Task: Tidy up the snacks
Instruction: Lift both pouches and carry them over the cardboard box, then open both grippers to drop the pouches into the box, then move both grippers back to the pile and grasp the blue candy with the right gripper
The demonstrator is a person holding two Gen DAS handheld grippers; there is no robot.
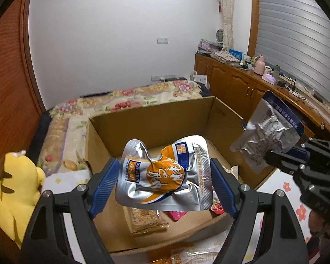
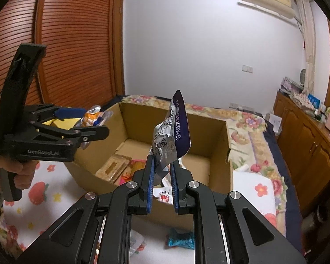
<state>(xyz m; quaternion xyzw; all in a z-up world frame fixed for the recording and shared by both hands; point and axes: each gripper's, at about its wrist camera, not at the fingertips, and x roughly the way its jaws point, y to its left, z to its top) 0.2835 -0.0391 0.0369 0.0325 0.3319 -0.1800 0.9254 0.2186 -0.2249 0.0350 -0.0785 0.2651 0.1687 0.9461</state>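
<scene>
1. Above the open cardboard box (image 1: 156, 118), the left gripper (image 1: 165, 176) has its fingers clamped on an orange-and-silver snack pouch (image 1: 162, 173).
2. The right gripper (image 2: 162, 167) pinches a silver-and-navy snack pouch (image 2: 172, 132) upright over the box.
3. Inside the box lie a brown cracker packet (image 2: 112, 169) and red wrappers (image 1: 176, 214).

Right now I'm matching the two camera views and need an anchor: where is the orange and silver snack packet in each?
Left wrist: the orange and silver snack packet fills the lower centre, pinched in the left claw, above the box.
Right wrist: same packet at left, mid-height, mostly hidden behind the left claw.
Shared landmark: the open cardboard box.
</scene>
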